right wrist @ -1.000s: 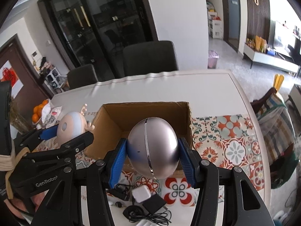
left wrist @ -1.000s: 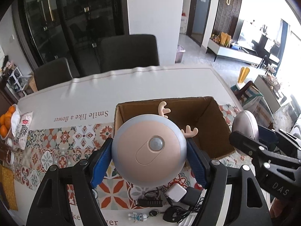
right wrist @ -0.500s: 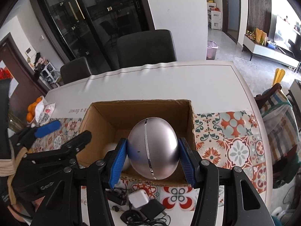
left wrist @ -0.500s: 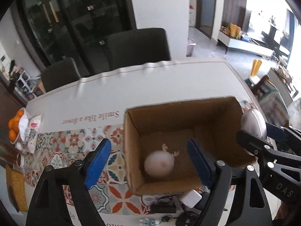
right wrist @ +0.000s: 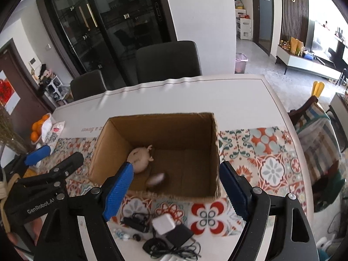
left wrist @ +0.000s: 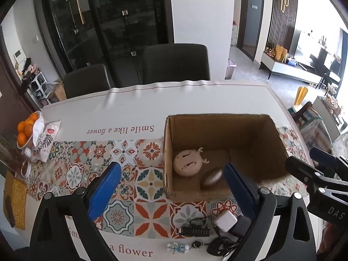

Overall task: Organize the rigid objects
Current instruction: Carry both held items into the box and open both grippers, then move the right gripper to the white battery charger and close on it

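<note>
a: brown corrugated cardboard box (left wrist: 219, 117) sits open on the bench (left wrist: 195, 95), on its patterned tile cloth. what's inside?

b: a round pinkish-beige antlered toy (left wrist: 187, 162) lies on the box floor toward the left wall, and a silver egg-shaped object (left wrist: 212, 177), blurred, lies just beside it nearer the front wall.

a: and the tongs?

b: left tongs (left wrist: 171, 192) spread wide, gripping nothing, over the box's front left corner. right tongs (right wrist: 176, 193) also released, above the front wall.

a: in front of the box?

b: a white square charger (right wrist: 163, 223) among black cables (right wrist: 171, 246).
</note>
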Demonstrator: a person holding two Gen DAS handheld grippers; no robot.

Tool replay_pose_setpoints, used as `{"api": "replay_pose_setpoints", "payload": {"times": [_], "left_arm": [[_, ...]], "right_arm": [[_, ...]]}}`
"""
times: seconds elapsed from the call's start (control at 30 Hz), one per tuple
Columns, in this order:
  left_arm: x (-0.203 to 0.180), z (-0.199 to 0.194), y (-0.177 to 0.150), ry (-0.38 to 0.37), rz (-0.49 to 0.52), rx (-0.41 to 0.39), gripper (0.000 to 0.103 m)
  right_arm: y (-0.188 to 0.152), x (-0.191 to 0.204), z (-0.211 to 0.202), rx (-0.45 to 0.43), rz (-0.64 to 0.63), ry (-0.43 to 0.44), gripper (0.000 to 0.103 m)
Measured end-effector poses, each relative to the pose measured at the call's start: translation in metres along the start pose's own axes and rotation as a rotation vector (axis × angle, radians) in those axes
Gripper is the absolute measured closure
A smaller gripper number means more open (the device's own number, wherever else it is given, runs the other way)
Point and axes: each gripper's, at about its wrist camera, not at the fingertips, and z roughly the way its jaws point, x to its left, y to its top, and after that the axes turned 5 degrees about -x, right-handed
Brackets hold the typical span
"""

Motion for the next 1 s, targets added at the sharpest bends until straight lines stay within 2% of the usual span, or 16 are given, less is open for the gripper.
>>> {"api": "replay_pose_setpoints", "payload": {"times": [0.3, 0.43, 0.63, 1.0], "left_arm": [[-0.001, -0.040, -0.033, -0.004, 0.029, -0.042, 0.003], [0.003, -0.052, -0.050, -0.025, 0.012, -0.038, 0.003], [0.005, -0.063, -0.076, -0.008, 0.011, -0.035, 0.003], [0.005, -0.055, -0.127, -0.002, 0.046, 0.052, 0.003]], "right_arm": [[-0.037, 0.005, -0.036, -0.031, 0.009, 0.026, 0.022], [-0.054, 0.005, -0.047, -0.033, 0.013, 0.032, 0.022], [-0.081, 0.006, -0.057, -0.020, 0.016, 0.033, 0.022], [-0.128, 0.013, -0.046, 0.091, 0.000, 0.038, 0.022]]}}
